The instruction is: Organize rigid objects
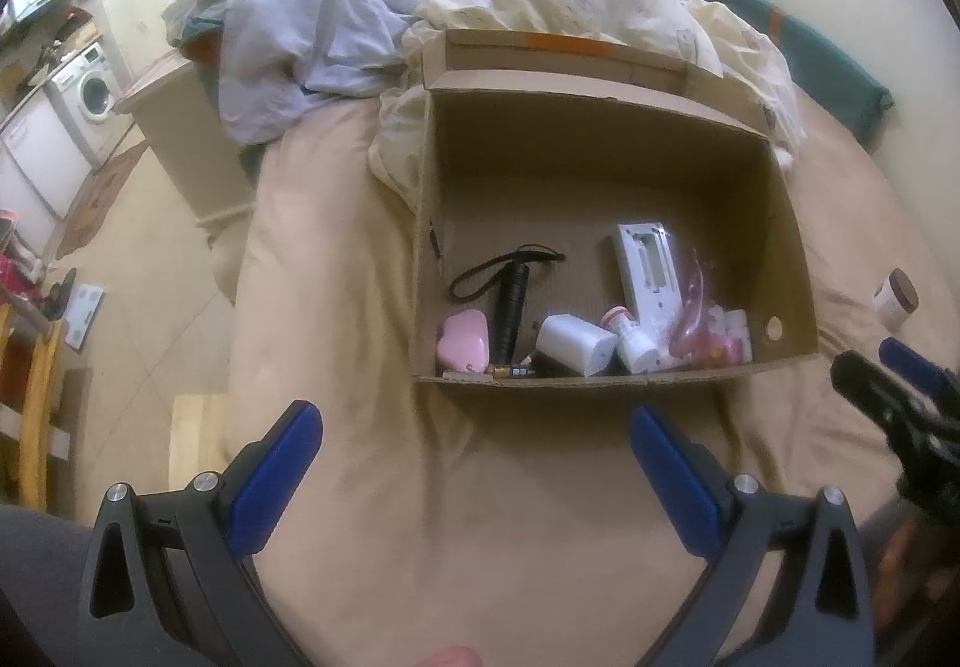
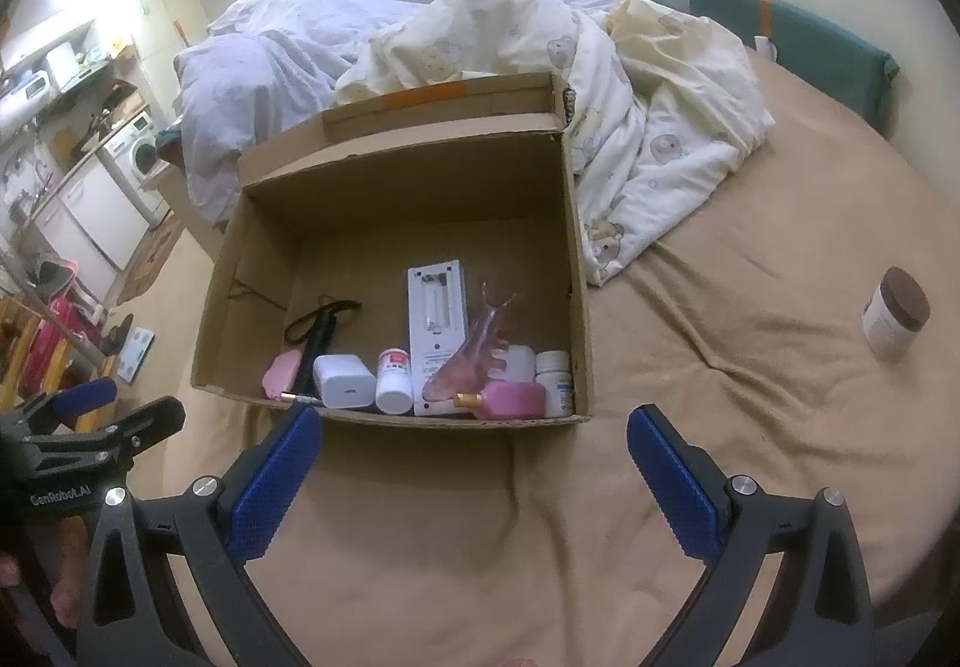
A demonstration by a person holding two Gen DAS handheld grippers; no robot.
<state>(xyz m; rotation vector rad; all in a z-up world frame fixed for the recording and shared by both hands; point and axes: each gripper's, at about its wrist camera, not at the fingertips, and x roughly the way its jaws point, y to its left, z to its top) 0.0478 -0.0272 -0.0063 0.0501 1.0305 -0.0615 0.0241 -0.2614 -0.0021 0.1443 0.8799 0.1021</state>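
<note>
box: open cardboard box sat on the tan bedsheet, flaps up, crumpled duvet just behind it
left gripper: left gripper hovered short of the box's near wall, jaws spread wide, nothing between them
right gripper: right gripper also short of the near wall, jaws wide apart, empty
contents: all items crowded against the box's near wall
flashlight: black flashlight lay flat in the box's left part, long axis near-to-far, wrist strap at the far end
remote: white remote lay back-side up mid-box, long axis near-to-far, battery bay open toward the far end
small items: white charger, pink case, red-capped bottle, battery flat along the near wall
jar: brown-lidded jar lay tilted on the sheet, well right of the box, outside it
</note>
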